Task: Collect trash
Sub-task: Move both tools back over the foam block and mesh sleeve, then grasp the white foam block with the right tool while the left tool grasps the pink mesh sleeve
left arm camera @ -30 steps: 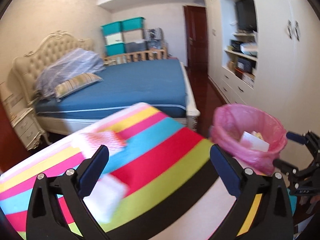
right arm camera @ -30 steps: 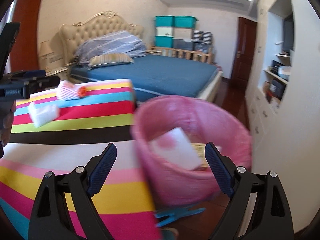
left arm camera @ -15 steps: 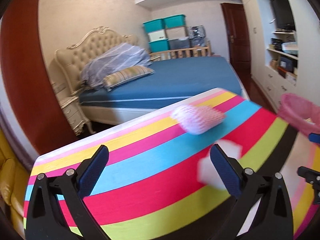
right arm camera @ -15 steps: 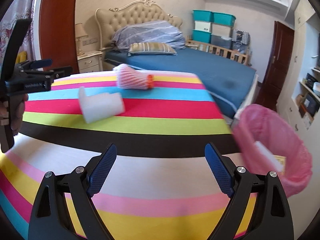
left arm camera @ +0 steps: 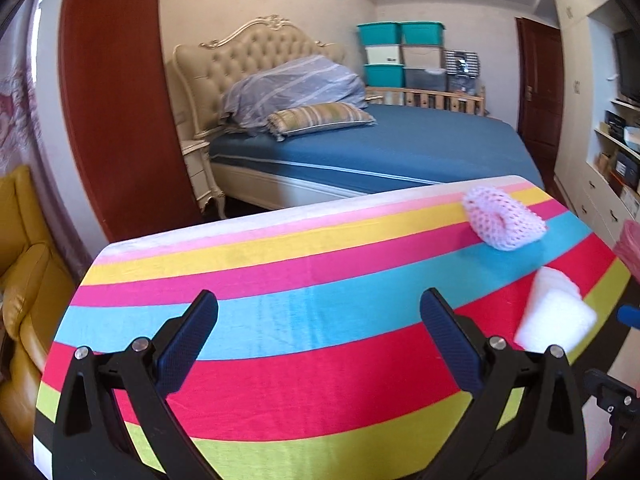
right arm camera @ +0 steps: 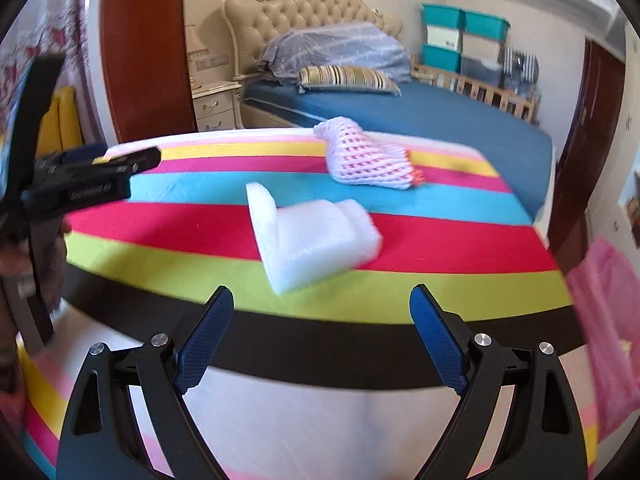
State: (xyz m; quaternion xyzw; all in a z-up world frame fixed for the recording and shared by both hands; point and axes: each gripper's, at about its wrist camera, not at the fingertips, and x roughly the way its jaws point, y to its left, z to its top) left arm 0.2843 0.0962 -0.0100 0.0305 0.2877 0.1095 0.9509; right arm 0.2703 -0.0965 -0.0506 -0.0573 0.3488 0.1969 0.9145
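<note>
Foam block [right arm camera: 316, 236] and mesh sleeve [right arm camera: 368, 156] lie unobstructed

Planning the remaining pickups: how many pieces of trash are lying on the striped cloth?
2: a white foam piece on the red and green stripes, and a pink foam net behind it near the far edge. More may lie outside view.

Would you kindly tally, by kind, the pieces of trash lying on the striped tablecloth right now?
White foam block: 1
Pink foam fruit net: 1
Total: 2
</note>
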